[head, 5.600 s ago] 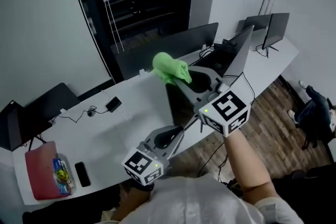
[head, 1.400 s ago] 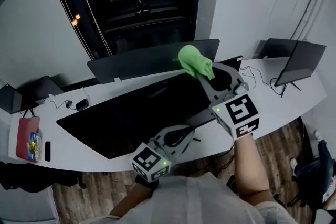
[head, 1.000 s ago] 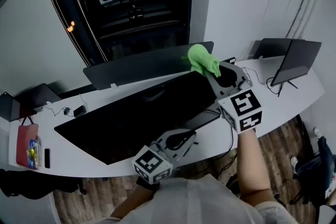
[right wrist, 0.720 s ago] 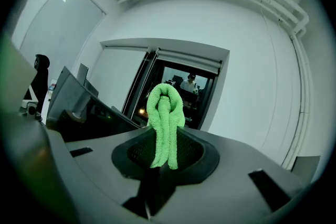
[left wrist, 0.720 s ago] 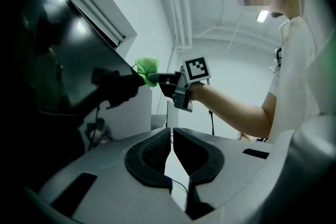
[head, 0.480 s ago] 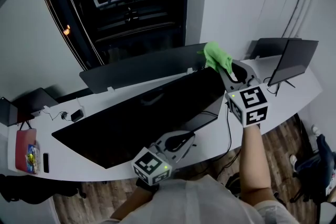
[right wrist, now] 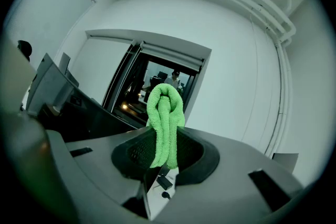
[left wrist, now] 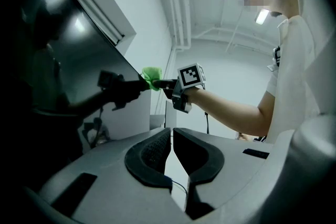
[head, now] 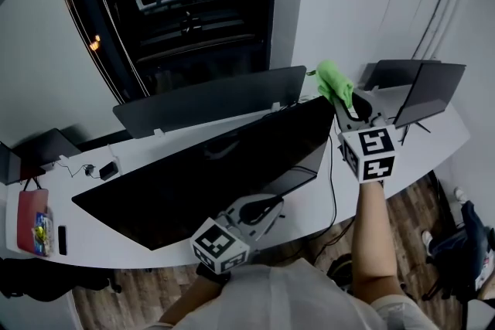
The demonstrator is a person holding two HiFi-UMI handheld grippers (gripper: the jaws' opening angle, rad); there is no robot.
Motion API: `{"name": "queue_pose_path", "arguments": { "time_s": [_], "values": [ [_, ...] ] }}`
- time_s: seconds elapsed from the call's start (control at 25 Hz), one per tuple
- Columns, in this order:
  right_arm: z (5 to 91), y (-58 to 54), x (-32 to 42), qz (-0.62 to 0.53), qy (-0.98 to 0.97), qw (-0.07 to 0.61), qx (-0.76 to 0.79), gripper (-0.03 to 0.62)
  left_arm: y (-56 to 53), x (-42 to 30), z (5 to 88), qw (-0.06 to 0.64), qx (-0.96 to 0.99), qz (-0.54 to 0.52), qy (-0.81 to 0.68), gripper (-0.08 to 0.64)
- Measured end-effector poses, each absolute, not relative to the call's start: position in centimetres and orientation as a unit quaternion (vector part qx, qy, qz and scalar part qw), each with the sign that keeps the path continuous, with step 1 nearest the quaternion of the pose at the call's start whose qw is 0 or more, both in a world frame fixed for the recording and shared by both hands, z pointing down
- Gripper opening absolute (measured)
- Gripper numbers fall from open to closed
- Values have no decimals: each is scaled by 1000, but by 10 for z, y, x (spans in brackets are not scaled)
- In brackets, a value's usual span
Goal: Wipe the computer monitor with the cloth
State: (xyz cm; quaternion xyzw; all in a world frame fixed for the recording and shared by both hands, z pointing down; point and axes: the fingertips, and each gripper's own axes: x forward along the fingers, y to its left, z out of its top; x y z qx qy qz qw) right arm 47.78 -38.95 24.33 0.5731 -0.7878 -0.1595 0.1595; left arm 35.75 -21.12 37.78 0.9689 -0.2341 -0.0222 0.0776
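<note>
My right gripper (head: pixel 343 99) jaws clamp the green cloth (head: pixel 334 79) at the monitor's (head: pixel 201 178) top right corner, screen contact hidden; my left gripper (head: pixel 272 202) jaws sit together, empty, below.

1. No word, brand, number or sign can be read in any view.
2. The marker cube (head: pixel 370 154) on the right gripper (head: pixel 346 106) bears black-and-white square patterns, not letters or digits.
3. The other marker cube (head: pixel 219 245), on the left gripper (head: pixel 271 205), bears the same kind of pattern.
4. A colourful packet (head: pixel 42 226) at the desk's left end has print too small to read.
</note>
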Motion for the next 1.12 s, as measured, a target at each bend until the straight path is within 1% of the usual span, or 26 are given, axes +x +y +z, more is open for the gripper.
{"name": "queue_pose_path", "arguments": {
  "time_s": [0.36, 0.56, 0.76, 0.92, 1.12],
  "values": [
    [247, -399, 511, -139, -764, 147, 612, 69, -211, 354, 381, 80, 969, -20, -235, 26],
    [254, -399, 519, -117, -762, 128, 624, 69, -213, 351, 381, 81, 969, -20, -235, 26],
    [289, -399, 516, -78, -785, 149, 596, 69, -212, 354, 382, 85, 969, -17, -232, 26],
    [298, -390, 508, -82, -807, 105, 575, 69, -210, 354, 382, 84, 969, -17, -230, 26],
    [312, -383, 510, -90, -826, 101, 547, 69, -208, 355, 385, 85, 969, -14, -232, 26]
  ]
}}
